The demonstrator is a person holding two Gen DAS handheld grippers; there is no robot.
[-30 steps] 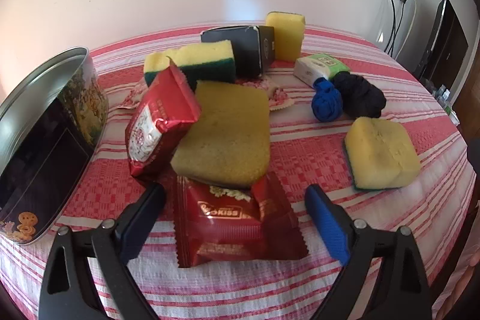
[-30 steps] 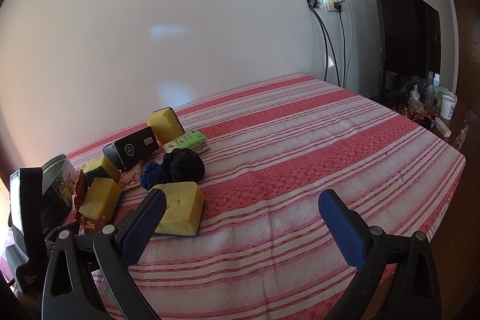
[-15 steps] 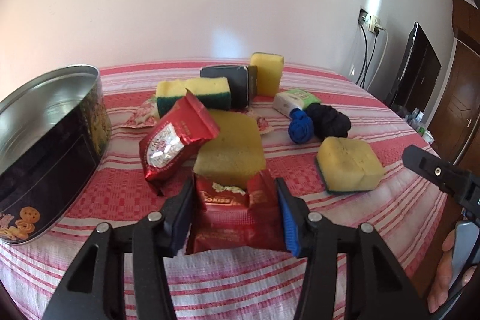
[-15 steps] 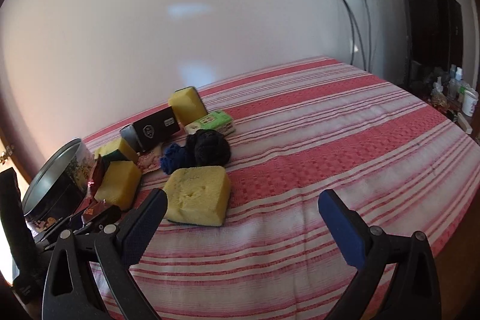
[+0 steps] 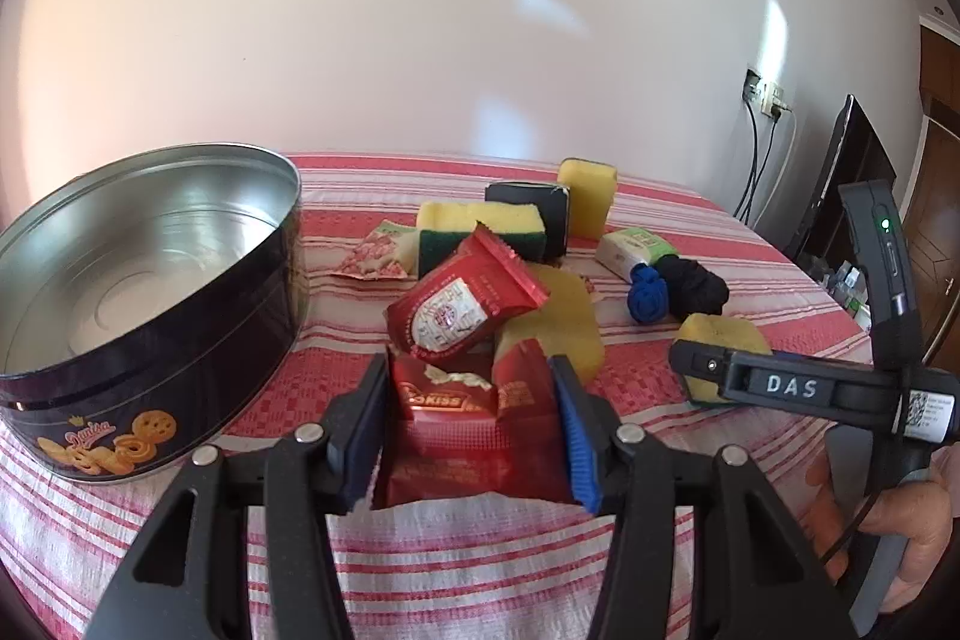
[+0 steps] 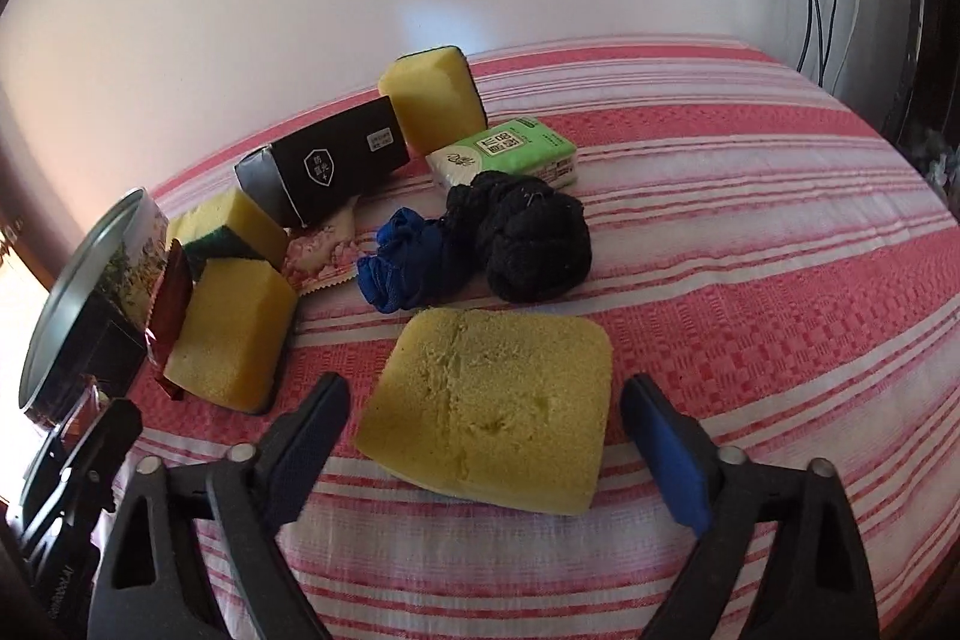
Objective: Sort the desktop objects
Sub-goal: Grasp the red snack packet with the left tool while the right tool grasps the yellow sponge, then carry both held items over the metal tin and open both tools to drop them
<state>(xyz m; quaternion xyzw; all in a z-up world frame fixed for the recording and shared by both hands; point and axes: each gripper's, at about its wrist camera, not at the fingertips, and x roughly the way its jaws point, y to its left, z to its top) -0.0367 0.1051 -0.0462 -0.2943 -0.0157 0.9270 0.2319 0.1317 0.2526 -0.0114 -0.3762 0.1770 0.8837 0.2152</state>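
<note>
My left gripper (image 5: 471, 427) is shut on a red snack packet (image 5: 468, 430) and holds it just above the striped cloth. A second red packet (image 5: 462, 307) leans on a yellow sponge (image 5: 558, 328) just beyond. An open round cookie tin (image 5: 144, 304) stands at the left, empty. My right gripper (image 6: 486, 451) is open, its jaws on either side of a yellow sponge (image 6: 489, 397) that lies flat on the cloth. The right gripper's body shows in the left wrist view (image 5: 798, 388).
Behind lie a blue cloth ball (image 6: 408, 268), a black cloth ball (image 6: 528, 235), a green tissue pack (image 6: 507, 154), a black box (image 6: 327, 169), more sponges (image 6: 435, 97) (image 6: 231, 334) and a pink wrapper (image 6: 318, 244). The tin shows at the left (image 6: 78, 304).
My left gripper closed on the red packet and lifted it, turning toward the tin. My right gripper moved forward and down until its open jaws flank the near sponge.
</note>
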